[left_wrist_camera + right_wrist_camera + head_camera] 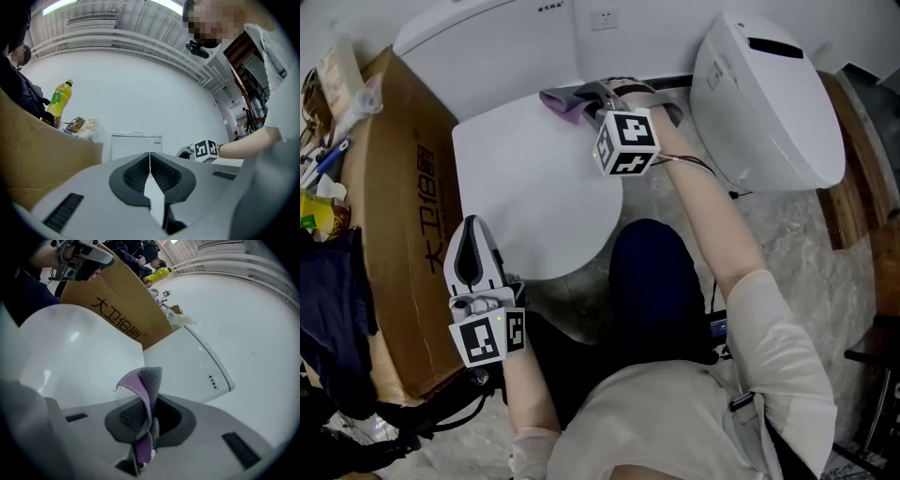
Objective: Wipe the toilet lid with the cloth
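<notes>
The right gripper [584,95] is clamped shut on the cloth [143,397], a purple and grey fold that stands up out of its jaws. The cloth's lower end is lost between the pads. In the head view the cloth lies at the far edge of the lid [530,178], near the tank [487,23]; whether it touches the lid I cannot tell. The marker cube [626,142] covers much of this gripper. The left gripper [472,230] hangs over the lid's near left edge beside the box [394,187], its jaws pressed together on nothing. A knee [652,272] hides the lid's near rim
</notes>
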`<control>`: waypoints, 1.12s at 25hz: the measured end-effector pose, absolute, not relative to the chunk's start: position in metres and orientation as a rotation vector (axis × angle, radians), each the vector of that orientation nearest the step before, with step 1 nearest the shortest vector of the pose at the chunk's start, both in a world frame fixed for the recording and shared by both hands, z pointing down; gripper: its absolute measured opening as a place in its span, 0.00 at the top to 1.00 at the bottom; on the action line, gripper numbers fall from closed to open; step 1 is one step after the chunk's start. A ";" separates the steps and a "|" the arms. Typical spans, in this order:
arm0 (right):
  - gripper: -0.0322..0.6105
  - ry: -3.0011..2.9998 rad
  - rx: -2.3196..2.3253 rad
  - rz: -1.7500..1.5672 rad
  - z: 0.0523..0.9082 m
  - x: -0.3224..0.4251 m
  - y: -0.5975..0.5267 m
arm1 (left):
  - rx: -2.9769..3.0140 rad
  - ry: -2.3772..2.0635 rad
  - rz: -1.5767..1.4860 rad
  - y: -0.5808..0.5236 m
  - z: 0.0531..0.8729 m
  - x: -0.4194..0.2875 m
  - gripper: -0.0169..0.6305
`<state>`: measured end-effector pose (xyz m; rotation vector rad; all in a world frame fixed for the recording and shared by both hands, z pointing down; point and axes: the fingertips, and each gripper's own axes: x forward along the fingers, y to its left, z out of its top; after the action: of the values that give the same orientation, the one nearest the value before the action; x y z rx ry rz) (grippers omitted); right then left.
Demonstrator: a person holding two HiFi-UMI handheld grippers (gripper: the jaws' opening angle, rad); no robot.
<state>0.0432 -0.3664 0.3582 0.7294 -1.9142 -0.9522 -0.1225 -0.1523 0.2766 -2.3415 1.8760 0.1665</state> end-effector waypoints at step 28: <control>0.88 -1.690 0.418 -0.890 0.455 0.026 -0.403 | -2.308 1.912 0.166 -0.164 0.281 -0.132 0.95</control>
<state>0.0257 -0.4035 0.4551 0.4177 -1.6900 -0.8901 -0.1324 -0.1644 0.2806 -2.3082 1.9116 0.1665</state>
